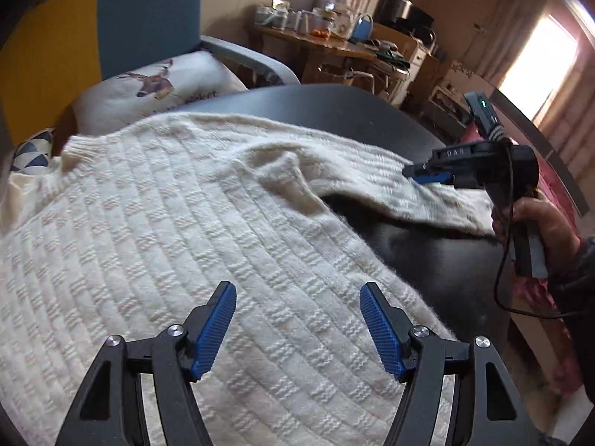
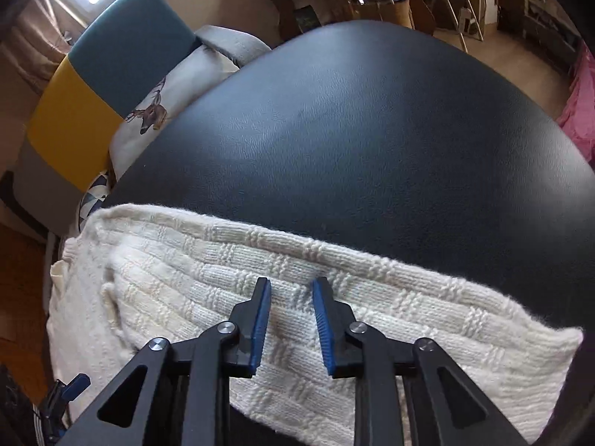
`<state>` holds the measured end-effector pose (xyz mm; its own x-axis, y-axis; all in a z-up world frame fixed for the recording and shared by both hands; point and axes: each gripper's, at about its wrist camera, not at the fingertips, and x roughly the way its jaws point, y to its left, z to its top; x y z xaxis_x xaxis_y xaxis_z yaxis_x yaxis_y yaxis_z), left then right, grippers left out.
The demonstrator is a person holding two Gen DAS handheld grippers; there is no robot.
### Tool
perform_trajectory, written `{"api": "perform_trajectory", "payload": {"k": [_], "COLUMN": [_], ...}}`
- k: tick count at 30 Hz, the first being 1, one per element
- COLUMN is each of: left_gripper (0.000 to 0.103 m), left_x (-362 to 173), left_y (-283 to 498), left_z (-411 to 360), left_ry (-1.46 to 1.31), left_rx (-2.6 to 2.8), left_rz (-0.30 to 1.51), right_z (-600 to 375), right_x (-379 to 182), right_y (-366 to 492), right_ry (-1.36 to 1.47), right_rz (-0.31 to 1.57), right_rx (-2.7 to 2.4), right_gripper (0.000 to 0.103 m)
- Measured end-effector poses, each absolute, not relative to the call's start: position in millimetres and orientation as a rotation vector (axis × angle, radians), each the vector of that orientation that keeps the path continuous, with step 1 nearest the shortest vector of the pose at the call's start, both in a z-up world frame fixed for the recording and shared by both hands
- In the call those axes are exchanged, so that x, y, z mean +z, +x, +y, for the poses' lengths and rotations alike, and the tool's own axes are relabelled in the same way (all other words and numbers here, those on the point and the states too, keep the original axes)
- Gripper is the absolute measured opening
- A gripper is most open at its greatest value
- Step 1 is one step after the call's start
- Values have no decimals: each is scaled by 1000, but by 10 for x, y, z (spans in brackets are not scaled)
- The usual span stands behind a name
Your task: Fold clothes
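Note:
A cream knitted sweater (image 1: 156, 230) lies spread on a black table (image 1: 334, 107). Its sleeve (image 1: 372, 174) stretches out to the right. My left gripper (image 1: 297, 293) is open and hovers over the sweater's body, holding nothing. My right gripper (image 1: 424, 174) shows in the left wrist view over the sleeve, held by a hand. In the right wrist view the right gripper (image 2: 292, 286) is partly open just above the sleeve (image 2: 334, 297), with no cloth between its pads. The table (image 2: 372, 130) lies bare beyond the sleeve.
A blue and yellow armchair (image 1: 111, 26) with a deer-print cushion (image 1: 156, 85) stands behind the table. A cluttered wooden table (image 1: 323, 41) stands farther back. Pink cloth (image 2: 580, 111) lies at the right. A cable (image 1: 520, 304) hangs from the right gripper's handle.

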<state>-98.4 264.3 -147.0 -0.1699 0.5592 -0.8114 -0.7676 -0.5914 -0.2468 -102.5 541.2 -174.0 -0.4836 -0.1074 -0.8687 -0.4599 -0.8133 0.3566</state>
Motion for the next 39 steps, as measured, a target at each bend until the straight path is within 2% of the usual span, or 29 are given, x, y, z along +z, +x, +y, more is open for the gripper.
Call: {"api": "perform_trajectory", "payload": {"k": [5,10,14,19,25,28,31,36,39], "left_gripper": [70,71,72,71,70,70,70,71,72], "left_x": [-1638,-1600,-1370,-1076,-1167,-1354,-1596,-1734,-1733], "left_y": [-841,-826,-1109,-1641,-1929,-1944,-1903,-1640,-1677], "left_z": [2651,2636,2545,2613,2885,2981,3059,3092,3062], "left_ry": [-1165,-1159,-1171,-1086,-1065,-1112,-1176,-1065,-1087], "left_rx": [1864,1852,1837,1951,1967,1925,1858,1881,1884], "left_rz": [337,316,139,101,205,258,310,456,390], "right_z": [5488,5525,5545,5173,4377,4164,4169,4270,4347], "right_x": [-1738,-1706,-1637,-1321,-1361,-1619,-1757,-1808,-1781], "right_y": [-1117,-1173,-1219,-1410,-2169,-2520,-2629,-2635,-2580], "right_ry": [-1456,-1463,-1472,-1416,-1664,-1827,-1806,-1763,-1713], "right_rz": [645,572,581,671,611,408,292,316,390], "right_rx": [2437,2434,2424,2700,2950,2812,2781,2817,2826], "right_gripper": [21,21,23,24,24,24,20,18,18]}}
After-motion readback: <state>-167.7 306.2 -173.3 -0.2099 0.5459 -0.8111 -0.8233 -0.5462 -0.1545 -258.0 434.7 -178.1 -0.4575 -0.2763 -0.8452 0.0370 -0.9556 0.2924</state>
